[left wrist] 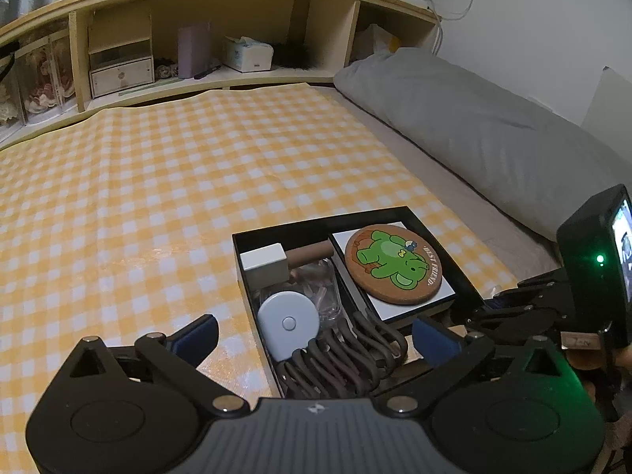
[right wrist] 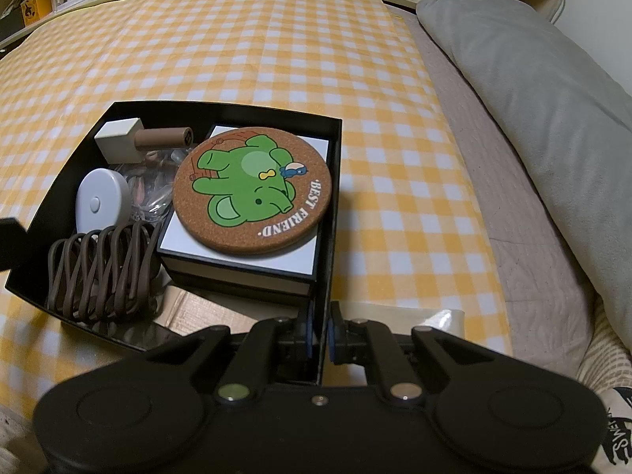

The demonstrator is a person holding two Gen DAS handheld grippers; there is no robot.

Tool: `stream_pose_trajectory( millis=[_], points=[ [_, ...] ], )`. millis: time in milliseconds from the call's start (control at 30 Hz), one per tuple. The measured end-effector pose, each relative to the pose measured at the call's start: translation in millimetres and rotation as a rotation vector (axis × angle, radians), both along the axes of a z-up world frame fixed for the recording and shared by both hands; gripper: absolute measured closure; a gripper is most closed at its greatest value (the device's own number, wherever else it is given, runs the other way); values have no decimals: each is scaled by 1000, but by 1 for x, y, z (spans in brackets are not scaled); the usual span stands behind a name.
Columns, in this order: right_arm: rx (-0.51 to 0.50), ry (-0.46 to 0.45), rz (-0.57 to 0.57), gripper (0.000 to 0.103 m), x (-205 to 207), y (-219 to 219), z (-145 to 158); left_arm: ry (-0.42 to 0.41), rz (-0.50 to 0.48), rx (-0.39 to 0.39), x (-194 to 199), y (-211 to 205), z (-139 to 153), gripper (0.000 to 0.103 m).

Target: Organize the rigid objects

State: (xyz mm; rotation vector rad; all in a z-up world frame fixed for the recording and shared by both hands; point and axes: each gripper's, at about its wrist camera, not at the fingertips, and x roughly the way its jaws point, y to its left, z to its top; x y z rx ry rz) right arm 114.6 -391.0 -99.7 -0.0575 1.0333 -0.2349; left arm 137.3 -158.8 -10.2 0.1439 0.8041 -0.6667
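A black open box point(right wrist: 335, 181) point(left wrist: 442, 237) sits on the yellow checked cloth. Inside lie a round cork coaster with a green elephant point(right wrist: 252, 193) point(left wrist: 393, 268) on a white-topped book point(right wrist: 237, 264), a white round tape measure point(right wrist: 103, 201) point(left wrist: 288, 322), a white block with a brown handle point(right wrist: 118, 138) point(left wrist: 264, 264), clear plastic pieces point(right wrist: 152, 189) and a brown coiled hanger point(right wrist: 102, 272) point(left wrist: 347, 359). My right gripper point(right wrist: 320, 337) is shut on the box's near right wall. My left gripper point(left wrist: 316, 339) is open, its fingers either side of the box's near end.
A grey pillow point(right wrist: 553, 91) point(left wrist: 474, 118) lies along the right. A wooden shelf point(left wrist: 221, 12) with boxes, tissues and bottles runs along the back. The checked cloth point(left wrist: 158, 181) covers the bed to the left and beyond the box.
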Motion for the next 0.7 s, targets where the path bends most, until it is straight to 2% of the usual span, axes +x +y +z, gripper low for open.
stream_pose_trajectory(
  millis=[233,367,567,633,700],
  points=[
    [-4,-2,-5,95,-1,-1,1,-9,24,4,-9,12,6,0],
    [3,-31,-28,91,-8,-3,10,-18,49,5,-14,21,10,0],
    [5,-202,-37,70,-43,7,46,-66,97,-2,-24,37,16,0],
    [4,-260,-36,56,-56,13,56,-79,116,-14,-28,44,18,0],
    [4,-312,-39,49,-69,20,64,-89,132,-29,-32,51,21,0]
  ],
)
